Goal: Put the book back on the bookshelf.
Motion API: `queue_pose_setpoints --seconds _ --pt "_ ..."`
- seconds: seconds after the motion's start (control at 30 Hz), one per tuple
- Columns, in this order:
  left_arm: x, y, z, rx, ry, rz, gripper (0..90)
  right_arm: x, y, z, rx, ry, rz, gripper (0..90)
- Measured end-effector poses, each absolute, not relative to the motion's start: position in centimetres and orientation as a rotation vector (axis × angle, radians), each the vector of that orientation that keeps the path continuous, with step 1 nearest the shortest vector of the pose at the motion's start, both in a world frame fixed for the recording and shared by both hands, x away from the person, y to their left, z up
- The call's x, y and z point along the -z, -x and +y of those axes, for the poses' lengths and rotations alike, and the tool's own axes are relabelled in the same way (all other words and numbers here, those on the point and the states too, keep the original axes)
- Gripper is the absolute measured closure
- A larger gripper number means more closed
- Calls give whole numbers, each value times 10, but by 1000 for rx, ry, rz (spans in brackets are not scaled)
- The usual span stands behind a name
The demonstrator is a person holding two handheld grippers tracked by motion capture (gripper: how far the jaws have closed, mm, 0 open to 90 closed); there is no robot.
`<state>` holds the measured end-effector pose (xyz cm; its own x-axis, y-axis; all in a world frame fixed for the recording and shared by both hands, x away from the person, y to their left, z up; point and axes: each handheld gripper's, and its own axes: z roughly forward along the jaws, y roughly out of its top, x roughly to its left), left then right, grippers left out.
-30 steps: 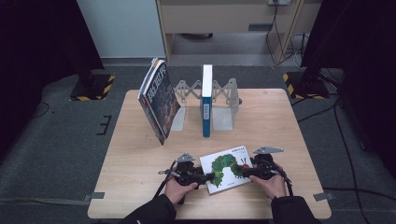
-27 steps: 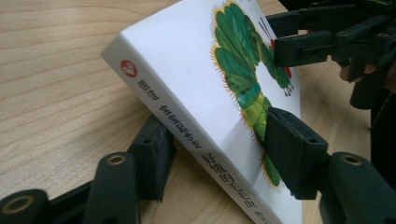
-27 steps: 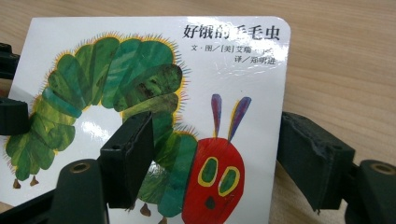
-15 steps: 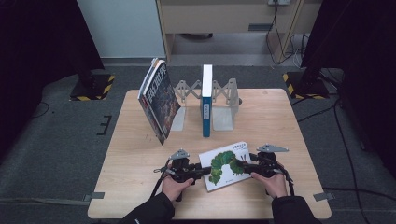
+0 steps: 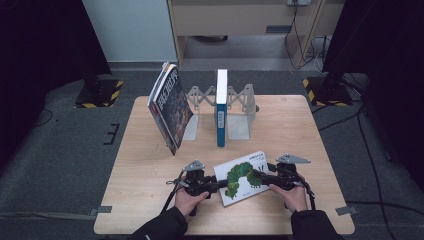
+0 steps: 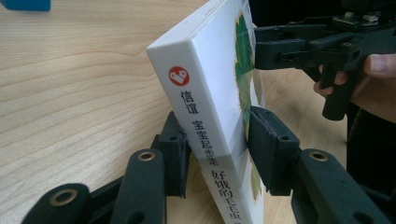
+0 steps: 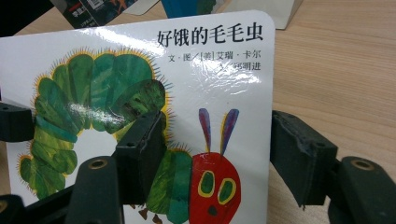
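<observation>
While we clamp the left hand-held gripper (image 6: 215, 144) on the glossy white hardcover caterpillar book's (image 5: 243, 176) spine, it tilts above the pale wooden table (image 5: 140, 165). Our right hand-held gripper (image 7: 217, 154) has one matte black jaw on the cover, the other standing apart beyond the rounded edge.

Black two-fingered left gripper (image 5: 216, 185) and right gripper (image 5: 261, 178), grey three-cornered top plates, trailing black cables, dark sleeves

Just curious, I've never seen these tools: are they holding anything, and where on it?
Yes. The left gripper clamps the caterpillar picture book across its spine edge. The right gripper has one jaw on the cover and one beside the opposite edge; a firm grip there cannot be told.
</observation>
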<state>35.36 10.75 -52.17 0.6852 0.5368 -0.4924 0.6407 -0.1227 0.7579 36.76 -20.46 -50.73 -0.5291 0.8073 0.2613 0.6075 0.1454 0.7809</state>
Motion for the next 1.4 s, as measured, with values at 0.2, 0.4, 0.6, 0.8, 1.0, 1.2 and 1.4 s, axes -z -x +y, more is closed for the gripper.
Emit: queue_pose_setpoints --seconds 0.2,0.4,0.6,0.8,1.0,1.2,1.4 --pt "508 -354 111 120 -1743 905 677 504 -367 -206 -1375 -1357 2170 359" --pt "501 -354 113 101 -1742 878 703 503 -367 -206 -1413 -1353 2158 364" --pt "504 -353 109 74 -1788 876 668 505 -366 -204 -1372 -1342 2186 378" --pt "512 -347 96 89 -1854 844 662 505 -365 -201 -1380 -1322 2200 402" --pt "509 -345 95 121 -1849 847 704 504 -365 -202 -1387 -1320 2202 403" --pt "496 -346 100 101 -1835 867 743 501 -366 -204 -1389 -1334 2189 317" --pt "483 -348 107 60 -1826 886 744 500 -366 -212 -1312 -1347 2164 254"
